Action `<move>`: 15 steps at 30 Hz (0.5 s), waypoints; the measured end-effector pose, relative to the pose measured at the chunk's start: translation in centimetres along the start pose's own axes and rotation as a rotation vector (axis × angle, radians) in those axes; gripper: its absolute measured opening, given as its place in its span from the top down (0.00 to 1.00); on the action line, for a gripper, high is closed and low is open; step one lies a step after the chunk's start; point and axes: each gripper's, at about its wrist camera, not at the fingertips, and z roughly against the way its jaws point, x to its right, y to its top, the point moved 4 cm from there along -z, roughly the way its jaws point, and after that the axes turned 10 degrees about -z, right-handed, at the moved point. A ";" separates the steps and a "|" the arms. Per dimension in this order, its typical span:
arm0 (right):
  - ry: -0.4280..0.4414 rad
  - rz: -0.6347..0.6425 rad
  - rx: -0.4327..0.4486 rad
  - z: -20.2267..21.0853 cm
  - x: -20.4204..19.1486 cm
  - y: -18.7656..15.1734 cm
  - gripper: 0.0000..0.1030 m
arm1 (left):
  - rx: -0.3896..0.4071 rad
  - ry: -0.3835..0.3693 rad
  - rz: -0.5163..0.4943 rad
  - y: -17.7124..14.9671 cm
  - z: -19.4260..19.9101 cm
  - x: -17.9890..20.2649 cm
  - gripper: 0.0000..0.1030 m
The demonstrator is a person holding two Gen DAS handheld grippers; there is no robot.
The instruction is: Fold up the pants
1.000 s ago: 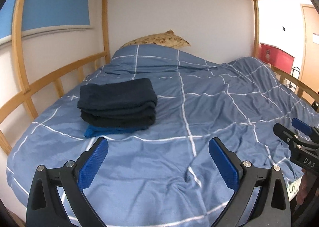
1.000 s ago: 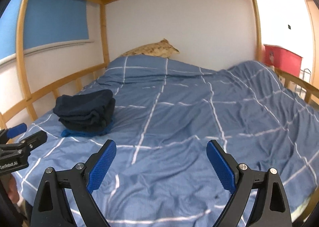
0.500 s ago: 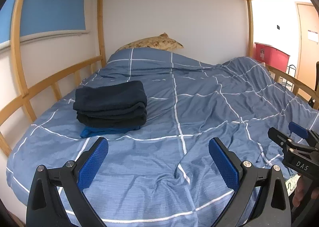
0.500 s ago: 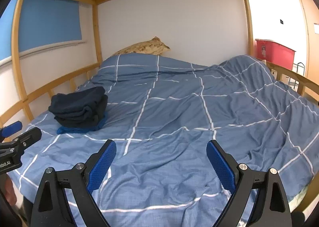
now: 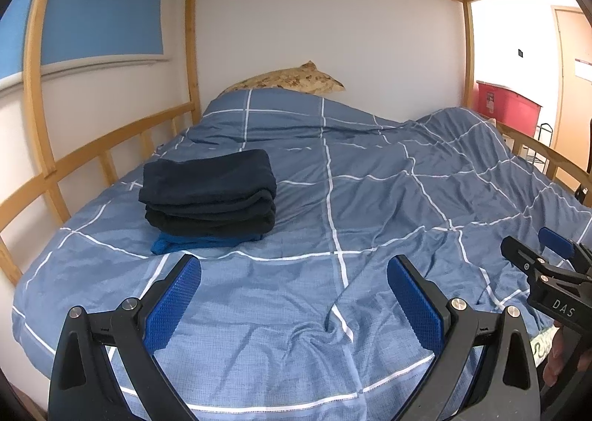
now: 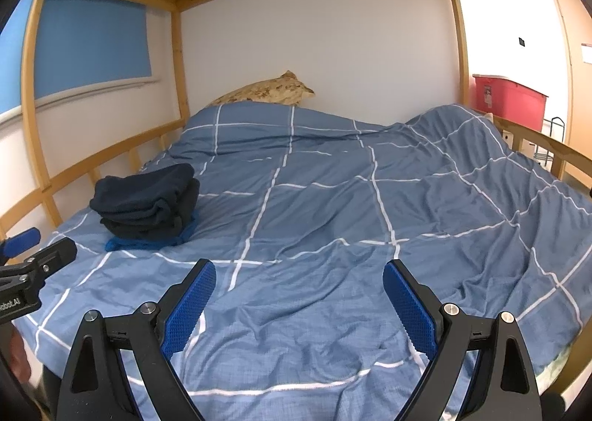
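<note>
Pants (image 5: 209,186) folded and stacked by the left rail, out of the way. Both grippers, left (image 5: 294,300) and right (image 6: 299,304), wide open, empty, hovering over bare duvet (image 5: 370,199). Looks done.

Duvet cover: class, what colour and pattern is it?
The duvet cover is blue with a white grid; the right wrist view shows it best.

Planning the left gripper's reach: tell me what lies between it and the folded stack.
Only blue checked duvet lies between the open left gripper and the folded stack, shown in the left wrist view.
</note>
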 end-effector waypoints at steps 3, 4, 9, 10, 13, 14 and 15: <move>0.000 0.000 -0.001 -0.1 0.0 0.0 0.10 | 0.011 0.004 0.007 0.1 0.1 -0.2 0.01; -0.001 0.000 0.000 -0.1 -0.1 0.0 0.10 | 0.013 0.003 0.008 0.2 0.1 -0.3 0.01; 0.001 0.001 -0.004 -0.2 -0.3 -0.1 0.10 | 0.012 0.006 0.013 0.0 0.3 -0.3 0.01; -0.001 0.002 -0.003 -0.2 -0.3 -0.1 0.10 | 0.013 0.008 0.015 0.1 0.3 -0.3 0.01; -0.002 0.005 0.002 -0.2 -0.4 -0.1 0.10 | 0.014 0.010 0.011 0.1 0.5 -0.3 0.01; -0.002 0.006 0.003 -0.2 -0.5 -0.1 0.10 | 0.014 0.010 0.011 0.1 0.5 -0.3 0.01; -0.003 0.009 0.005 -0.2 -0.5 -0.1 0.10 | 0.014 0.013 0.010 0.1 0.5 -0.3 0.01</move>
